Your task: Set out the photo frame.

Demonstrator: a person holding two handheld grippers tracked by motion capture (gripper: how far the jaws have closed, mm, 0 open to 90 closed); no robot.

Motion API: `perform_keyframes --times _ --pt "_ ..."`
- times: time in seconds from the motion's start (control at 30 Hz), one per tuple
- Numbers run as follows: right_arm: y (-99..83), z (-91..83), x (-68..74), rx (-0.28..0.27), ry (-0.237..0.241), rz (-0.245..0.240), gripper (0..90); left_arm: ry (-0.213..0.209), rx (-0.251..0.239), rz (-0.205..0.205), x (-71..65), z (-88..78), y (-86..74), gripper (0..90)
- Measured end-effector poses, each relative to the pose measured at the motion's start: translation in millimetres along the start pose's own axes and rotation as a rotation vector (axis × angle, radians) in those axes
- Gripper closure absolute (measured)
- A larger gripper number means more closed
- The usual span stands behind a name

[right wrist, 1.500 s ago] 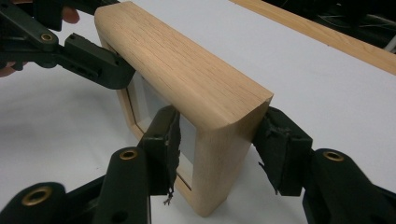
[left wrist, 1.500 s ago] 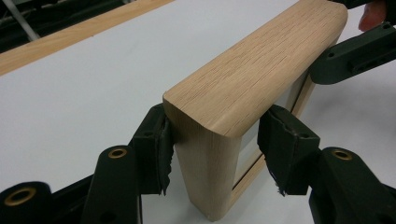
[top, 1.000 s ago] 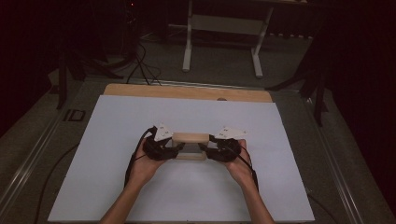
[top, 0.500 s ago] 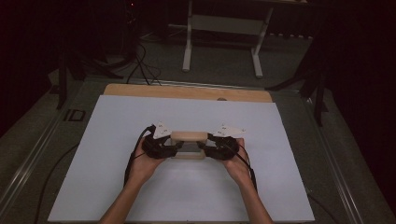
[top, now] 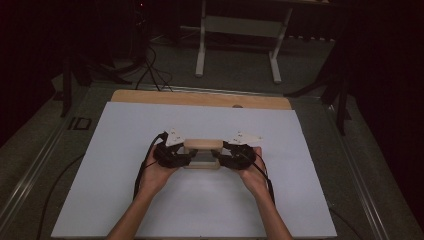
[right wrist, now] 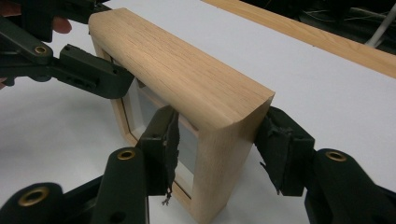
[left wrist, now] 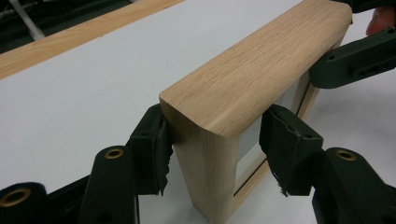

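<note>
Nothing has shifted since a second ago: my left gripper [top: 186, 159] and right gripper [top: 218, 159] bracket the upright wooden frame [top: 202, 151] mid-worktop [top: 120, 150], fingers part-open, one pad touching, none clamped. Next, I'd judge: close both, then lift.

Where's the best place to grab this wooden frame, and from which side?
Take the wooden frame by its upright end posts, one pair of tongs from each end, as the left tongs and right tongs sit now. The frame stands on edge; its flat faces suit the pads, while the centre is a thin panel.
</note>
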State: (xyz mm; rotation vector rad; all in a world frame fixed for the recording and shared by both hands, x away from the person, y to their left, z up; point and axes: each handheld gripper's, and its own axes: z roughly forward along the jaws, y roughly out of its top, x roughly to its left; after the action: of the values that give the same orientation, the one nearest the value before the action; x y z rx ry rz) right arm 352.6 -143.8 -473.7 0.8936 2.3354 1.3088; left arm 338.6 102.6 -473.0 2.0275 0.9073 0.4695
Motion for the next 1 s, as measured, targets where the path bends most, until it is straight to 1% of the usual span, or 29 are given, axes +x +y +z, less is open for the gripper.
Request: perform_keyframes --times 0.2,0.3,0.33,0.6,0.67,0.7,0.93,1.0 --pt "-0.1 2.2 -1.2 -0.007 -0.004 0.019 49.5 -0.018 0.004 -0.006 5.2 2.4 1.8 44.9" --pt "0.2 3.1 -2.3 -0.008 -0.006 0.021 49.5 -0.025 0.005 -0.010 7.5 3.5 2.4 44.9" --pt "0.8 3.8 -2.8 -0.006 -0.007 0.029 49.5 -0.027 0.005 -0.016 8.1 3.9 2.4 44.9" --pt "3.5 5.8 -4.7 0.005 -0.010 0.026 49.3 -0.020 0.000 -0.040 9.1 5.8 2.3 44.8" --pt "4.4 7.1 -6.4 0.008 -0.009 0.030 49.2 -0.017 0.004 -0.041 10.1 6.4 2.5 44.9" --pt "4.7 7.9 -7.0 0.007 -0.010 0.032 49.2 -0.017 0.001 -0.051 10.9 7.5 2.7 45.0" --pt "5.7 10.9 -9.7 0.008 -0.014 0.048 48.8 -0.009 0.005 -0.068 13.2 8.9 2.1 45.9" --pt "6.7 12.6 -10.4 0.012 -0.017 0.053 48.6 0.004 0.010 -0.074 13.8 9.1 1.8 47.0"
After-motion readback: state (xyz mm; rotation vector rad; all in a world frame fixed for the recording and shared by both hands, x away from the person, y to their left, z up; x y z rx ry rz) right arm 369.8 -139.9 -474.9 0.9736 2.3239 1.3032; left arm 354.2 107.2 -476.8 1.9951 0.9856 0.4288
